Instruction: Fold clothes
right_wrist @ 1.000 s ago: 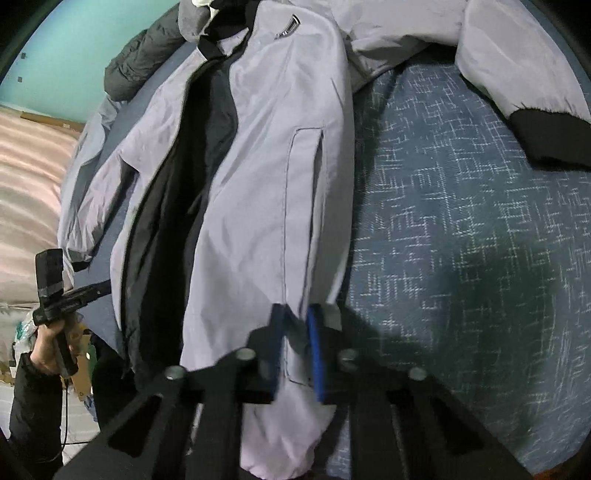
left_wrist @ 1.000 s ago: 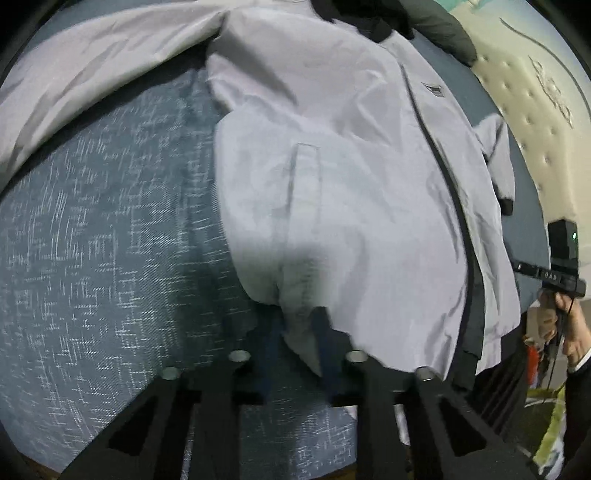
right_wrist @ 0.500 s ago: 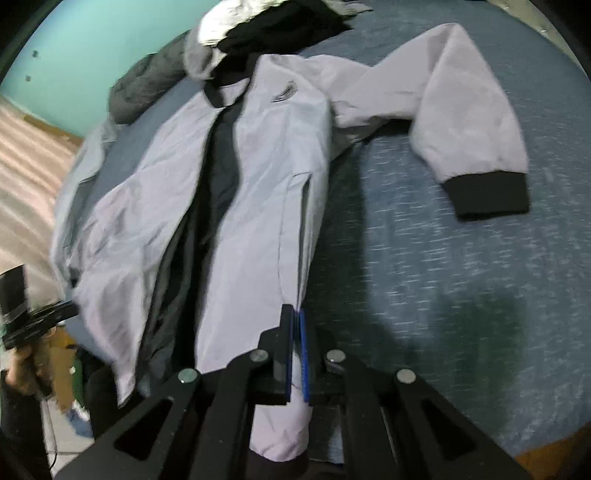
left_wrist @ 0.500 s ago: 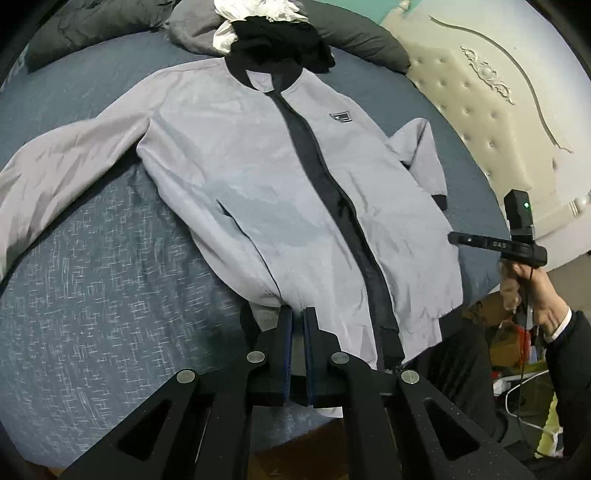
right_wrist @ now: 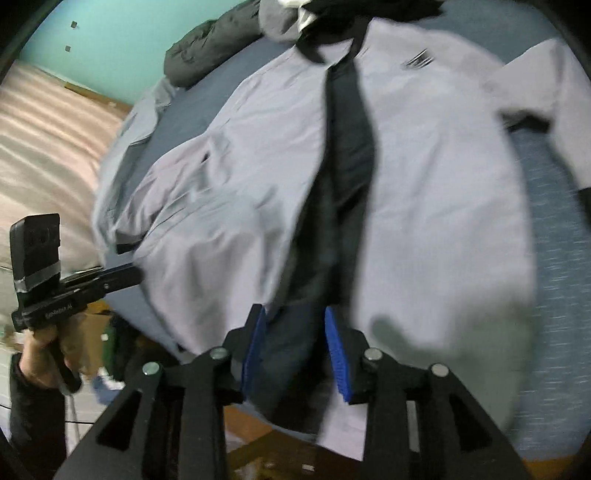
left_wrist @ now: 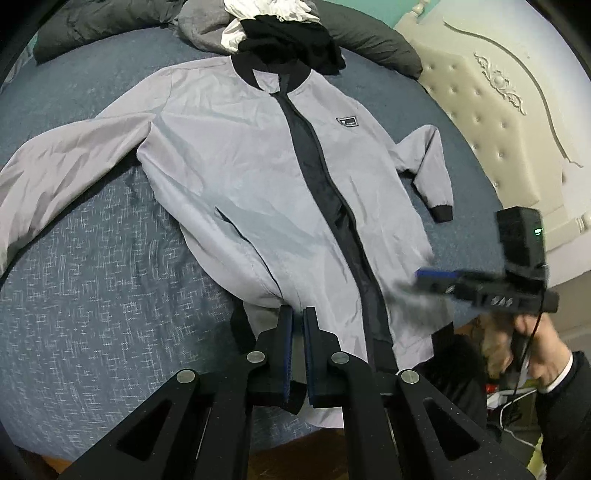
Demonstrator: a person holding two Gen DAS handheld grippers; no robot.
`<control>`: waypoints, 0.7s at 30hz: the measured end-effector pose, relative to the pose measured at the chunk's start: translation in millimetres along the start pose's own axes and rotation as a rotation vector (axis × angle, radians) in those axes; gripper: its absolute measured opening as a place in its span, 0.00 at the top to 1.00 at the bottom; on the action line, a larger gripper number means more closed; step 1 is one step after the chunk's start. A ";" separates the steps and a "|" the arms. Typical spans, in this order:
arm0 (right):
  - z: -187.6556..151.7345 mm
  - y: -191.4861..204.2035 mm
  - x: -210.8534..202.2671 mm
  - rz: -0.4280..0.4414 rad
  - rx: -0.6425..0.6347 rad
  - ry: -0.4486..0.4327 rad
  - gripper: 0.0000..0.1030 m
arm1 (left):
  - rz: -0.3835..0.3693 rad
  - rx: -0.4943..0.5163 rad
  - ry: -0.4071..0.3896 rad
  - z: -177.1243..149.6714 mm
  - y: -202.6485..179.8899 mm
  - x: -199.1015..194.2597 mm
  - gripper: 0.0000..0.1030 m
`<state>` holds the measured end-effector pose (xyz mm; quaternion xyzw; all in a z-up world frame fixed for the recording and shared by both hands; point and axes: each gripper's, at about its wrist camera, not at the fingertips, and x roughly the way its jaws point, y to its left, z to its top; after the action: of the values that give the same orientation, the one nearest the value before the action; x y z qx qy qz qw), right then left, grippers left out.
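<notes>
A grey jacket (left_wrist: 258,184) with a black zip strip and black collar lies front up on the blue bedspread (left_wrist: 92,295), sleeves spread. My left gripper (left_wrist: 297,325) sits at the near hem, left of the zip, with its jaws closed on the hem fabric. In the right wrist view the jacket (right_wrist: 443,184) is blurred. My right gripper (right_wrist: 295,332) stands open over the bottom of the black strip, nothing pinched between its blue pads (right_wrist: 336,347). The left view shows the right gripper (left_wrist: 432,275) hovering over the right half of the hem.
A heap of black, white and grey clothes (left_wrist: 280,33) lies above the collar, with a dark duvet (left_wrist: 369,40) behind. A cream tufted headboard (left_wrist: 498,110) stands at the right. The bed edge runs just under the hem. A hand (left_wrist: 535,350) holds the right gripper.
My right gripper has let go of the hem and opened, sliding left toward the zip strip. Both cameras have pulled back from the jacket. The left gripper stays closed on the hem.
</notes>
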<state>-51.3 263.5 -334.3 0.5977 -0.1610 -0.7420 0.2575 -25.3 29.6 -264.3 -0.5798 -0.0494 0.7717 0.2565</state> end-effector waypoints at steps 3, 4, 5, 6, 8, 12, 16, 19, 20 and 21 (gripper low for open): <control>-0.9 10.7 22.8 0.033 0.017 0.028 0.67 | -0.001 0.003 -0.007 -0.9 -1.8 -2.3 0.94; -1.4 12.0 30.7 0.036 0.024 0.039 0.67 | -0.001 0.003 -0.008 -0.8 -2.6 -0.9 0.94; -2.3 13.1 36.6 0.043 0.030 0.045 0.67 | -0.004 0.001 -0.011 -0.9 -3.0 -0.5 0.94; -3.1 14.2 42.2 0.051 0.037 0.051 0.67 | -0.007 0.000 -0.013 -1.0 -3.5 -0.2 0.94; -4.8 16.0 50.1 0.060 0.046 0.057 0.67 | -0.014 -0.005 -0.016 -1.6 -3.4 -0.2 0.94; -9.1 11.4 61.1 0.071 0.068 0.063 0.76 | -0.018 -0.007 -0.019 -3.2 -2.4 -1.3 0.94; -8.2 7.6 57.3 0.078 0.071 0.046 0.95 | -0.020 -0.009 -0.027 -3.1 -1.9 -4.5 0.94; -4.6 5.9 48.0 0.061 0.058 0.027 0.98 | -0.031 -0.011 -0.034 -1.1 -2.1 -7.5 0.96; -3.6 5.1 44.8 0.055 0.056 0.020 0.98 | -0.032 -0.010 -0.036 0.0 -3.0 -8.2 0.96; -3.1 4.4 43.7 0.056 0.057 0.021 0.98 | -0.033 -0.008 -0.038 1.0 -3.8 -8.9 0.96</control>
<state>-54.1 235.0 -367.8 0.6077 -0.1959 -0.7234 0.2626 -23.2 29.1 -254.8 -0.5651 -0.0668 0.7781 0.2661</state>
